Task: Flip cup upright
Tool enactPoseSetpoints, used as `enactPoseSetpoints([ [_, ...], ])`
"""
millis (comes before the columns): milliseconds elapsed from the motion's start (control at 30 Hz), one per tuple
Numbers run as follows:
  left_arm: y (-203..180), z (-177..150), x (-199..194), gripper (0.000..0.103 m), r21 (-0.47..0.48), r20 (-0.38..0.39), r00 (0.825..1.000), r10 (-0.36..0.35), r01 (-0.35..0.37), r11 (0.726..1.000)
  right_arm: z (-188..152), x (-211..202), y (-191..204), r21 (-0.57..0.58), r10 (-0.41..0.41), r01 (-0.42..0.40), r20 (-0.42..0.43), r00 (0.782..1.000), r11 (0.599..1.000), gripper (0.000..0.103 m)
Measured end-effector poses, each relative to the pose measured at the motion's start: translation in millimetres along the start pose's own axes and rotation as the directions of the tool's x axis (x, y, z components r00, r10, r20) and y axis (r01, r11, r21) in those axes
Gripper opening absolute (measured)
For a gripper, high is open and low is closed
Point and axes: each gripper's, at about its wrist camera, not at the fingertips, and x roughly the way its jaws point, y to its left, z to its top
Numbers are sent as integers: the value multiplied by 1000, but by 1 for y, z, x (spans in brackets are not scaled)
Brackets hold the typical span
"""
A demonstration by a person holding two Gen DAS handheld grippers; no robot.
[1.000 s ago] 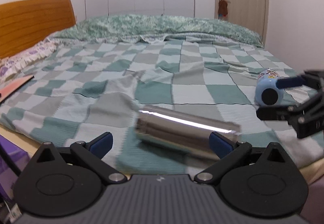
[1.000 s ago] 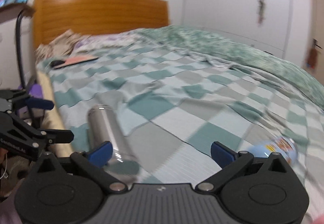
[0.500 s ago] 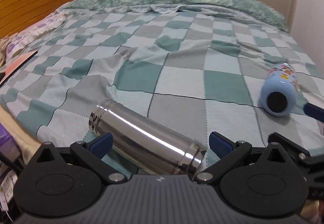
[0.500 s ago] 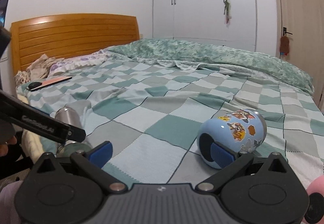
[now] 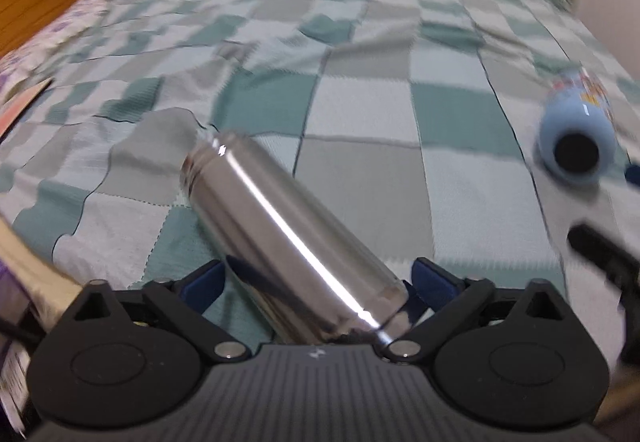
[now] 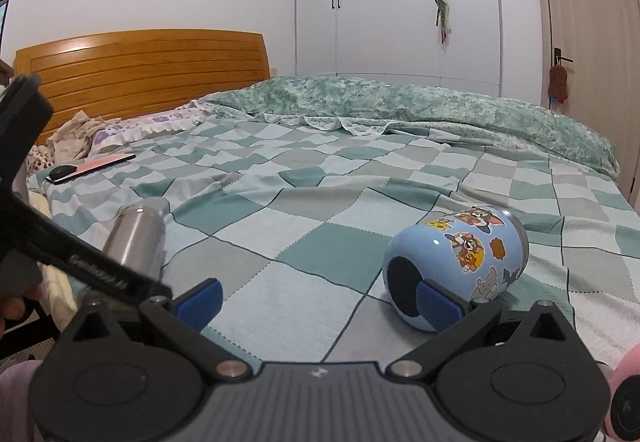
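Observation:
A steel cup lies on its side on the checked bedspread. Its near end sits between the fingers of my open left gripper, which does not clamp it. It also shows in the right wrist view. A blue cartoon-sticker cup lies on its side, its dark end facing me, just ahead of the right finger of my open right gripper. It also shows at the right of the left wrist view.
A wooden headboard stands at the far left. A pink flat item with a dark object lies near the pillows. A green duvet is bunched at the far side. The bed edge runs along the left.
My left gripper has moved forward so the steel cup's end now lies between its fingers. My right gripper has come closer to the blue cup.

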Motion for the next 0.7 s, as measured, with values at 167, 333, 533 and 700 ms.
enactPoseSetpoints([
  [167, 13, -8, 0, 76, 217, -34, 998, -48, 54, 975, 0, 0, 6, -19, 2, -2, -7, 1000, 1000, 103],
  [333, 22, -16, -2, 70, 434, -51, 995, -81, 95, 896, -2, 1, 14, -38, 0, -1, -22, 1000, 999, 103],
  [533, 27, -28, -6, 70, 636, -37, 995, -96, 98, 765, -4, 1, 20, -64, -8, 6, -37, 999, 998, 103],
  [700, 27, -19, -10, 92, 613, -25, 992, -120, 110, 782, -3, 2, 20, -62, -17, 14, -43, 999, 998, 103],
])
